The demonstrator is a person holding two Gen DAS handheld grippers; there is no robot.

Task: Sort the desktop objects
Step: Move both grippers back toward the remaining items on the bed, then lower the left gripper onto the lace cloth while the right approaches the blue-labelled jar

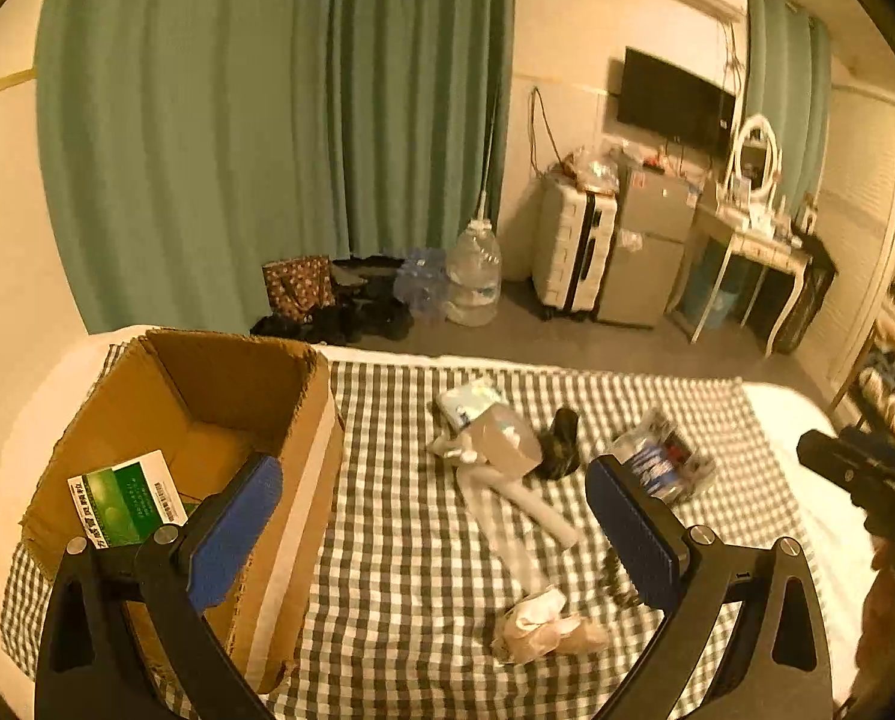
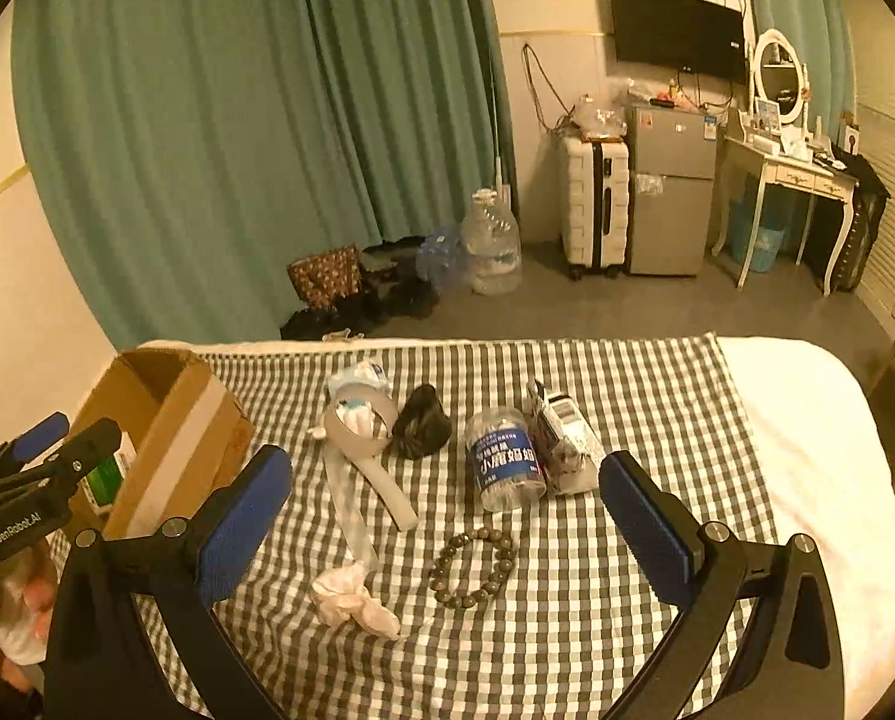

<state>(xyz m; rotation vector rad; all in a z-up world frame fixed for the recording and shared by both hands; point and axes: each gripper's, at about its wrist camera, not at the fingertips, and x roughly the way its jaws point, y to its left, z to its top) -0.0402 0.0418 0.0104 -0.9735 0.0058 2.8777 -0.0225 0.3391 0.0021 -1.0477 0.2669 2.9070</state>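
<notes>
Bedroom setup with teal curtains (image 1: 267,120) along the back wall and a bed covered by a checkered cloth (image 1: 411,540) where all the stuff sits. From the left wrist view, the left gripper (image 1: 432,528) hangs over the cloth with its jaws spread wide and nothing between them, its left pad in front of the cardboard box (image 1: 207,420). That box stands open at the left end of the cloth, and a green and white packet (image 1: 126,501) lies inside it. Out on the cloth there's a roll of tape (image 1: 504,438) with a loose strip trailing off it, a dark lumpy thing (image 1: 558,444) just beside it, a blurry plastic jar (image 1: 663,462) further right, and a crumpled tissue (image 1: 543,624) nearest the camera. Over on the right edge you can see part of the other black tool, too cut off to say much. From the right wrist view, the right gripper (image 2: 447,525) is also wide open and empty above the cloth. Between its pads sits a bead bracelet (image 2: 474,570), with the tissue just to its left. The jar with the blue label lies on its side behind the bracelet, touching a small white packet (image 2: 564,438) on its right. Back by the wall: a big water jug (image 2: 495,240), a white suitcase (image 2: 594,204), a small fridge (image 2: 669,186) and a TV (image 2: 675,30).
</notes>
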